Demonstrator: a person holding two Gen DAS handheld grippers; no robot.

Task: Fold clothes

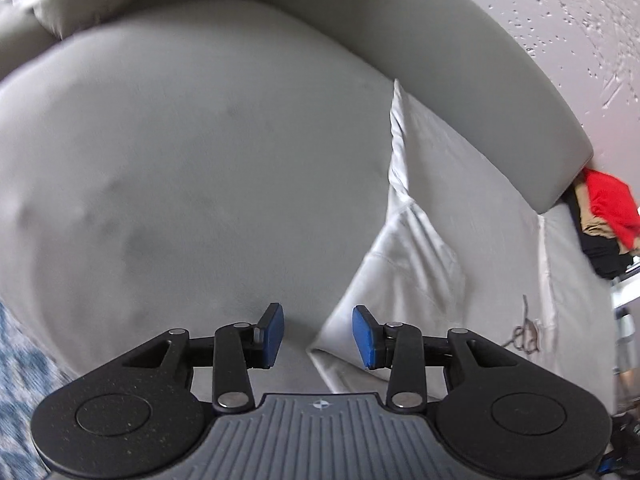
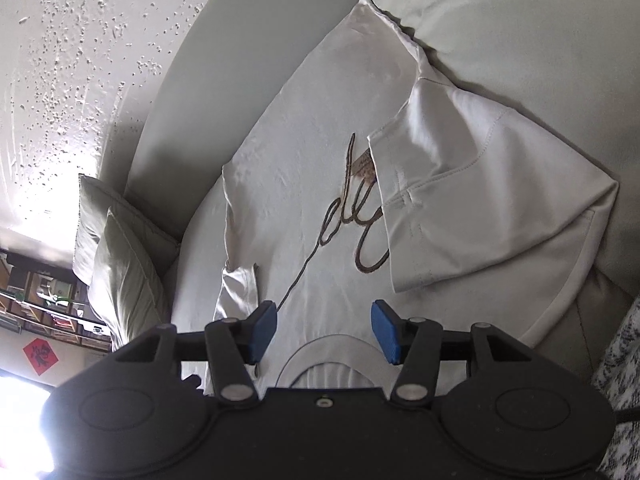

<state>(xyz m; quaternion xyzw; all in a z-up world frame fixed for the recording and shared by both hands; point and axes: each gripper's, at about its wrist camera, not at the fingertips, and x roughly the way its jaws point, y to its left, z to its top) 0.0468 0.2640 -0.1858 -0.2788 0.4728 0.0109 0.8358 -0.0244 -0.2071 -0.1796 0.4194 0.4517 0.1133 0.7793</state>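
Observation:
A white T-shirt (image 2: 320, 160) with a brown cursive print lies flat on a grey sofa seat. One sleeve side (image 2: 480, 200) is folded over the print. In the left wrist view the shirt (image 1: 440, 240) lies at the right. My left gripper (image 1: 318, 334) is open and empty, above the seat at the shirt's folded corner. My right gripper (image 2: 324, 330) is open and empty, hovering over the shirt's collar (image 2: 320, 356).
The grey sofa seat (image 1: 180, 180) spreads to the left, its backrest (image 1: 440, 48) behind. A cushion (image 2: 120, 260) leans at the sofa's end. A pile of red and dark clothes (image 1: 608, 216) sits past the backrest. A patterned rug (image 1: 20, 380) lies below.

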